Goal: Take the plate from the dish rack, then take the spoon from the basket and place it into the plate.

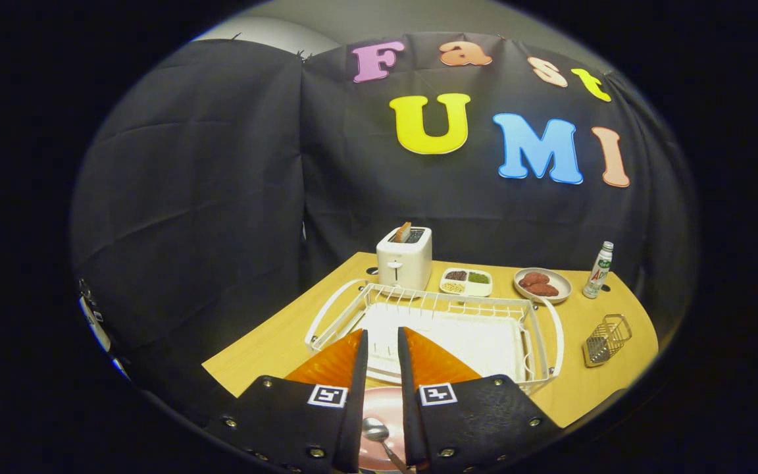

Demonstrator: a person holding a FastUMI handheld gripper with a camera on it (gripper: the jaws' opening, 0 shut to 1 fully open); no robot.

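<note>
While the gripper (382,342) hung above the tabletop (274,345): jaws stood a narrow gap apart, pinching nothing.
Spoon (379,438): metal, shiny; lay in the plate between the jaws; rounded bowl toward the dish rack, handle running back toward the camera, slightly rightward.
Plate (385,408): pinkish, smooth, round; sat on the tabletop below the jaws, just before the dish rack.
Dish rack (543,329): white wire, rectangular with curved handles; beyond the jaws.
Basket (606,339): small metal mesh, tipped on its side, right of the rack.

White toaster (404,264), divided snack tray (466,282), bowl of patties (542,284), small bottle (599,270) along the wooden table (267,345).
</note>
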